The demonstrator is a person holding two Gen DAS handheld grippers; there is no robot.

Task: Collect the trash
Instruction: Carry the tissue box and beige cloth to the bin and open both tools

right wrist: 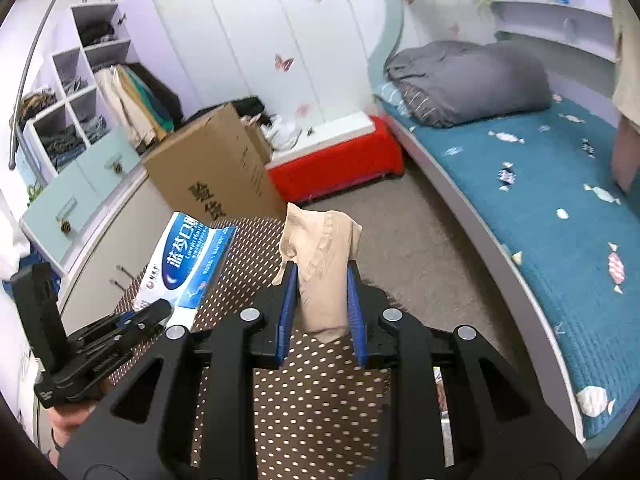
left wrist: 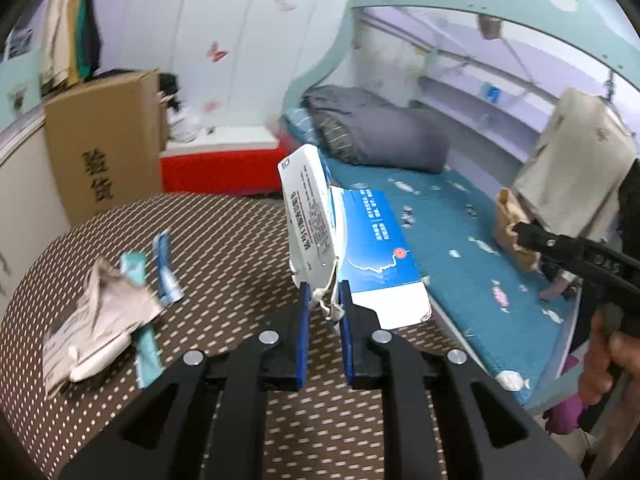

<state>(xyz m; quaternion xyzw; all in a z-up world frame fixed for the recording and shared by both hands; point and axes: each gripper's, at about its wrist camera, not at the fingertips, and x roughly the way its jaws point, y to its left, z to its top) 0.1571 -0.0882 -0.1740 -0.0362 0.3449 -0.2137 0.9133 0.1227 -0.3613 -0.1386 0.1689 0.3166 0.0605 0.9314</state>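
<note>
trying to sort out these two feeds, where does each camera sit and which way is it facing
Left wrist: on the left gripper, looking down past its torn blue box toward the bed; right gripper and hand show at right.
Right wrist: on the right gripper, looking over its beige wrapper toward the cardboard box; left gripper shows at left.
Shared: dotted table, bed, red bench.

Wrappers point(left wrist: 100, 320) lie on table point(left wrist: 224, 248), bed point(left wrist: 460, 240) rightward.
</note>
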